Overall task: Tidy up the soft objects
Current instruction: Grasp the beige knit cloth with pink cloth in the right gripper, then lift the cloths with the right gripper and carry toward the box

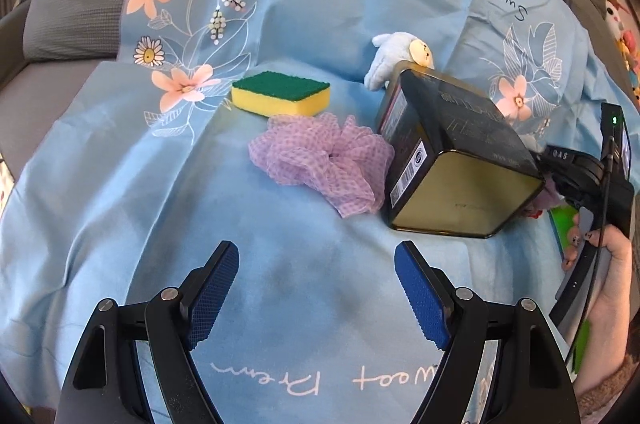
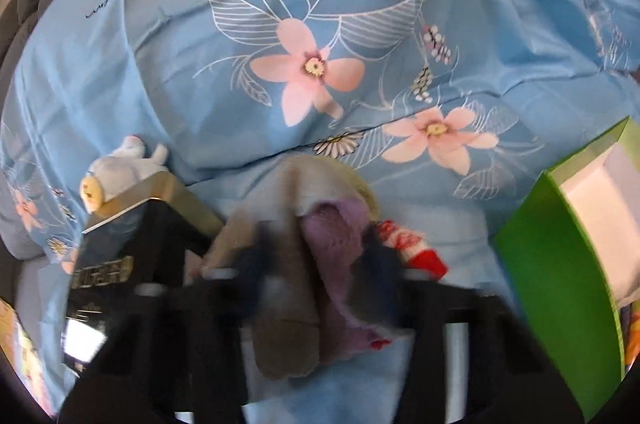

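Observation:
My left gripper point(image 1: 316, 288) hangs open over bare blue sheet, nothing between its blue pads. Ahead of it lie a purple mesh scrunchie point(image 1: 324, 160) and a yellow-green sponge point(image 1: 280, 98). A light blue plush point(image 1: 400, 58) leans behind a tipped black and gold tin point(image 1: 452, 152). In the blurred right wrist view, my right gripper point(image 2: 320, 264) has its fingers pressed on both sides of a soft toy point(image 2: 340, 244) with brown, purple and red parts. The same plush point(image 2: 120, 164) and tin point(image 2: 132, 256) show at the left there.
An open green box point(image 2: 560, 264) with a white inside stands right of the right gripper. The flowered blue sheet point(image 1: 320, 4) covers the whole surface, with a grey pillow point(image 1: 80, 8) at the far left. A hand point(image 1: 612, 256) holds the right gripper's handle.

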Motion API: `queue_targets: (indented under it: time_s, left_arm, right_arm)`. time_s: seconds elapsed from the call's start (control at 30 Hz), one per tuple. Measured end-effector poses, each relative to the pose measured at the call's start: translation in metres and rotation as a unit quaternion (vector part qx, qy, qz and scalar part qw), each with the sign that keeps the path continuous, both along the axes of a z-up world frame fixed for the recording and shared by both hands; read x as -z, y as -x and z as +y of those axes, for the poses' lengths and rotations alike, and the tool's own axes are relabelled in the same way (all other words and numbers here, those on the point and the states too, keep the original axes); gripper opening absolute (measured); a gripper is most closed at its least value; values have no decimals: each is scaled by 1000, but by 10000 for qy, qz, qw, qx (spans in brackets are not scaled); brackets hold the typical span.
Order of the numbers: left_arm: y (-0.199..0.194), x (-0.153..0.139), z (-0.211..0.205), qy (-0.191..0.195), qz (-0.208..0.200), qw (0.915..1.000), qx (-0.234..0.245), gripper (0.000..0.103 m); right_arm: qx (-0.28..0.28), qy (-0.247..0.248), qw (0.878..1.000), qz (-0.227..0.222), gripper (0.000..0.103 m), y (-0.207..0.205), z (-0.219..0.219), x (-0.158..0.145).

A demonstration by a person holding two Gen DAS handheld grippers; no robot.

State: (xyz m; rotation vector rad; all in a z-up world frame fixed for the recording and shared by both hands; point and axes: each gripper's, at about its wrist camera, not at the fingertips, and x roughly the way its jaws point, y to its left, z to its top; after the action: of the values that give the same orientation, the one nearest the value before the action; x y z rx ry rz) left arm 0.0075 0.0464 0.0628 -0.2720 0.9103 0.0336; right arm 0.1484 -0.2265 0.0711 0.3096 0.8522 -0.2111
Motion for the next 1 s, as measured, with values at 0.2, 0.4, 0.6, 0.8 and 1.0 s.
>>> queue_targets:
  time_s: [0.2, 0.4, 0.6, 0.8, 1.0]
  left_arm:
    - [2, -2, 3, 27, -6, 10000, 8, 81]
    - [3, -4, 8, 38, -48, 9999, -81, 81]
    - [6, -6, 11, 32, -75, 9999, -75, 81]
    - [7, -6, 18, 81, -47, 9998, -166, 81]
    - [7, -5, 26, 156, 7, 9996, -229, 81]
  right_arm:
    - [6, -255, 9986, -468, 8, 19, -6, -29]
    - [-158, -429, 9915, -1220, 8, 72, 5, -85]
    - [-593, -273, 9902, -1233, 8, 124, 40, -106]
    - [-1353, -729, 9861, -626, 9, 144, 82, -73]
    - [-2110, -1550, 9645, 359, 10, 124, 117, -21]
